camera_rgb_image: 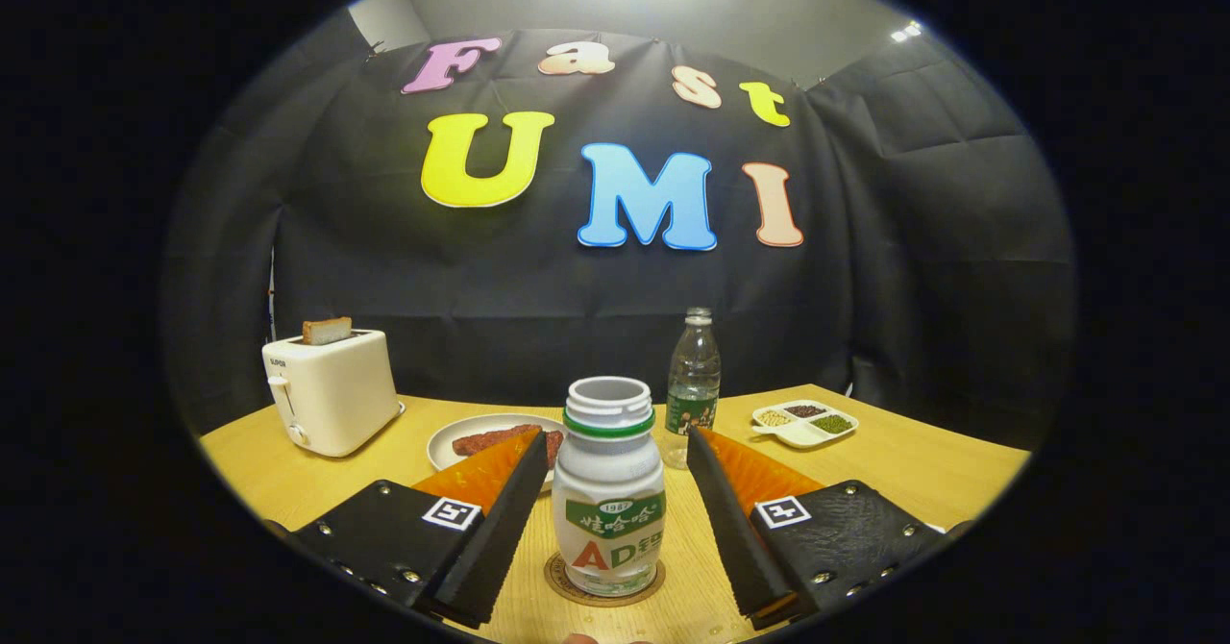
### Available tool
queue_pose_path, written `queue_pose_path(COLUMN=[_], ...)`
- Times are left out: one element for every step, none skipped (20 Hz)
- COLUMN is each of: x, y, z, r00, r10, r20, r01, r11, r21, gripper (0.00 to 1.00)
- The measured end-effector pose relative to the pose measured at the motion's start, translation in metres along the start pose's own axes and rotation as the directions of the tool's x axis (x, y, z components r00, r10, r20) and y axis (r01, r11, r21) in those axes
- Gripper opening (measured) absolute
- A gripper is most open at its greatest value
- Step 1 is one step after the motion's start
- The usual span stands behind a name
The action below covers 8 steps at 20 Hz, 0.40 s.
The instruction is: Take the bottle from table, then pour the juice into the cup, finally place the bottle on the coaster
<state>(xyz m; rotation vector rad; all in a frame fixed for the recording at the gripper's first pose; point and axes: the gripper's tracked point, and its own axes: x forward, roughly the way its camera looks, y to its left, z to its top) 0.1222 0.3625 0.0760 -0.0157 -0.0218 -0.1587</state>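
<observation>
The small white plastic bottle with a green neck ring and no cap (608, 490) stands upright on the round brown coaster (604, 582), on the light wooden table (922, 466). The gripper (613, 457) is released: its two fingers stand apart, one on each side of the bottle, and neither touches it. Beyond the fingers there is one white plate with a piece of dark red meat (492, 439), partly hidden by the left finger. One clear plastic water bottle with a green label (693, 386) stands just behind the right finger. One white toaster with one slice of toast in it (332, 386) stands far to the left. One white divided dish with three kinds of beans (805, 423) lies to the right, well apart from the bottle.
</observation>
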Motion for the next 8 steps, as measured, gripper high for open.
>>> queue_pose_path(x=[-0.003, -0.007, -0.011, -0.015, -0.019, -0.022, -0.027, -0.032], y=[-0.003, -0.005, -0.006, -0.007, -0.008, -0.01, -0.011, -0.011], z=[0.006, 0.014, 0.023, 0.031, 0.039, 0.046, 0.053, 0.061], r00=[1.0, 1.0, 0.999, 0.999, 0.998, 0.997, 0.996, 0.995], r10=[-0.003, -0.008, -0.009, -0.008, -0.008, -0.005, -0.001, 0.003], r20=[0.01, 0.023, 0.038, 0.053, 0.067, 0.078, 0.088, 0.1], r01=[0.003, 0.008, 0.009, 0.008, 0.007, 0.004, 0.0, -0.004], r11=[1.0, 1.0, 1.0, 1.0, 1.0, 1.0, 1.0, 1.0], r21=[0.002, 0.004, 0.007, 0.011, 0.015, 0.014, 0.013, 0.011], gripper=[0.89, 0.88, 0.89, 0.88, 0.88, 0.88, 0.88, 0.88])
